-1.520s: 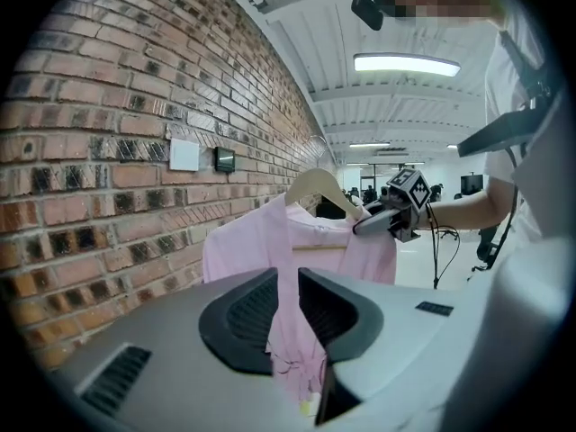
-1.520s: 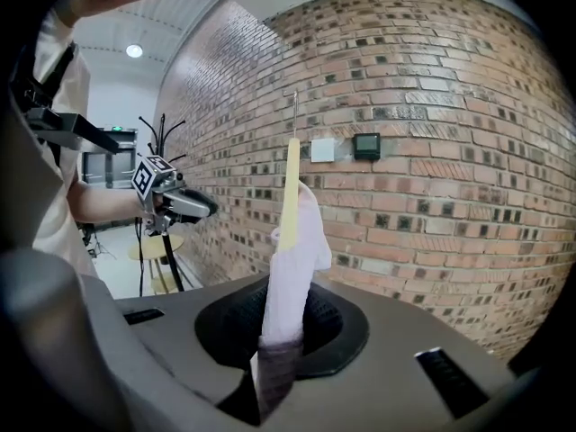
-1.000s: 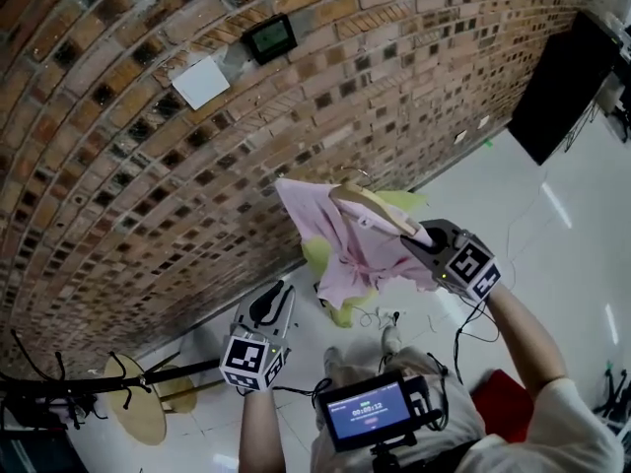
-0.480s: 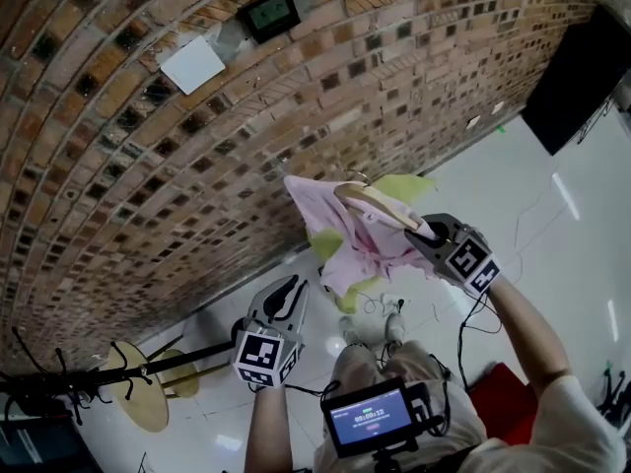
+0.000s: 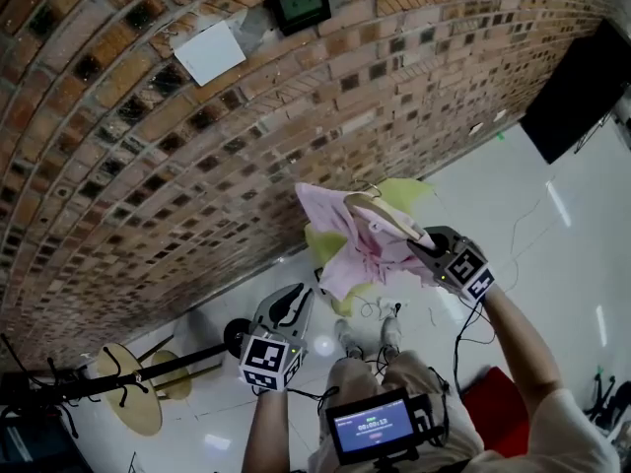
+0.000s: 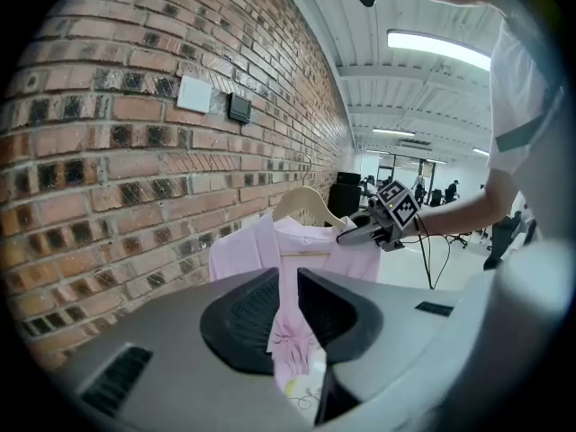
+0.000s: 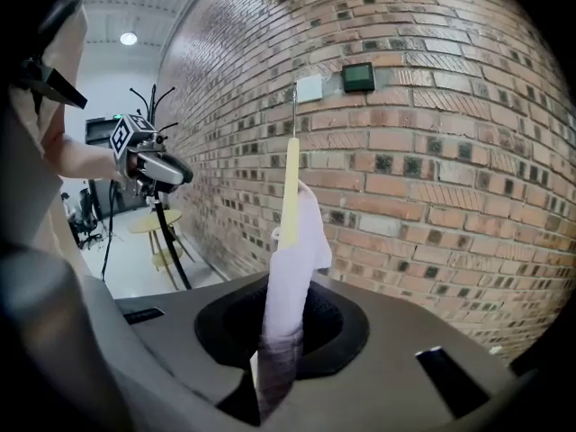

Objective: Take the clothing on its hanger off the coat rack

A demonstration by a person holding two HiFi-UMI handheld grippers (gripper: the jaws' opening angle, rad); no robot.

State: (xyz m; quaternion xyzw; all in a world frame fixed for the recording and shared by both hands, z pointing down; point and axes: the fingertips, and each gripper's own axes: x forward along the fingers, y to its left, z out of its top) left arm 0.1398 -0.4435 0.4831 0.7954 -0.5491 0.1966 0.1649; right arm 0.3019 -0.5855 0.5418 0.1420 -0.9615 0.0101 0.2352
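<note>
The right gripper was clamped on the pink shirt where it draped one end of the wooden hanger. It held the shirt in the air by the brick wall, well apart from the coat rack. The left gripper sat lower, apart from the shirt, its jaws slightly parted and empty. Fabric hid the gripped hanger end, and yellow-green cloth behind was mostly covered.

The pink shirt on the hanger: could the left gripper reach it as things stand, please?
Probably yes: the left gripper is open and aimed at the shirt with nothing between them; the right gripper grips only one end of the hanger.
</note>
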